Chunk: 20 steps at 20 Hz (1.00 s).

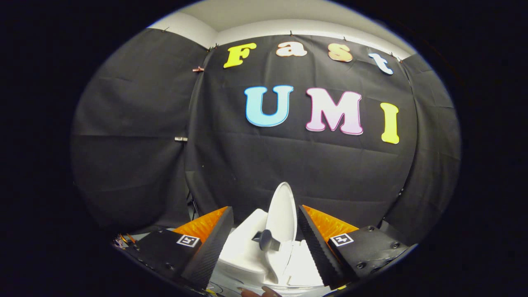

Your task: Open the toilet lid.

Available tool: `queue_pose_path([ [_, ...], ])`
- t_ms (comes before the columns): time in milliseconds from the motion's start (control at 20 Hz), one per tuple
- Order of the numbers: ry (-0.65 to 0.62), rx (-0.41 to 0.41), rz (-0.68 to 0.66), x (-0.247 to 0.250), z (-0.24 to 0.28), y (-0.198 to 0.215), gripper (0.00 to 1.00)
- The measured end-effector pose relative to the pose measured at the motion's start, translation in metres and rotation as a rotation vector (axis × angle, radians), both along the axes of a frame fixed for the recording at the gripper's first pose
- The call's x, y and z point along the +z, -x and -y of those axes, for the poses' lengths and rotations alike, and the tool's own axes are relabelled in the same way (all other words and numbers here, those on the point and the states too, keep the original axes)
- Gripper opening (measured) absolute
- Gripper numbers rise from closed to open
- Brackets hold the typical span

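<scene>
A small white toilet (243, 247) sits between and just beyond my fingers. Its white lid (282, 212) stands raised, nearly upright, with a small grey handle (266, 240) sticking out from its lower part. My gripper (264, 214) is open; the left finger (212, 243) and the right finger (315, 243) stand on either side of the toilet and neither touches the lid. The seat and bowl below are partly hidden behind the finger bases.
Black cloth walls (136, 144) close the booth behind and at both sides of the toilet. A person's fingertips (260, 293) show at the very near edge, below the toilet. Some cables (123, 239) lie at the left by the finger base.
</scene>
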<state>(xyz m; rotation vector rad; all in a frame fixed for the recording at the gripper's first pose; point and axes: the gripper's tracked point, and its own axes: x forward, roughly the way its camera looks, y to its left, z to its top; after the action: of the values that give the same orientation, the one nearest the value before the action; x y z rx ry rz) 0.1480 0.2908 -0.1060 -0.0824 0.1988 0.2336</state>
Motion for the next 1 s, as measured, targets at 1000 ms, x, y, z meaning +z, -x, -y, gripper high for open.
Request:
queue_pose_path([
  [1000,-0.085,-0.167,0.135,0.107,0.183,0.118,0.99],
])
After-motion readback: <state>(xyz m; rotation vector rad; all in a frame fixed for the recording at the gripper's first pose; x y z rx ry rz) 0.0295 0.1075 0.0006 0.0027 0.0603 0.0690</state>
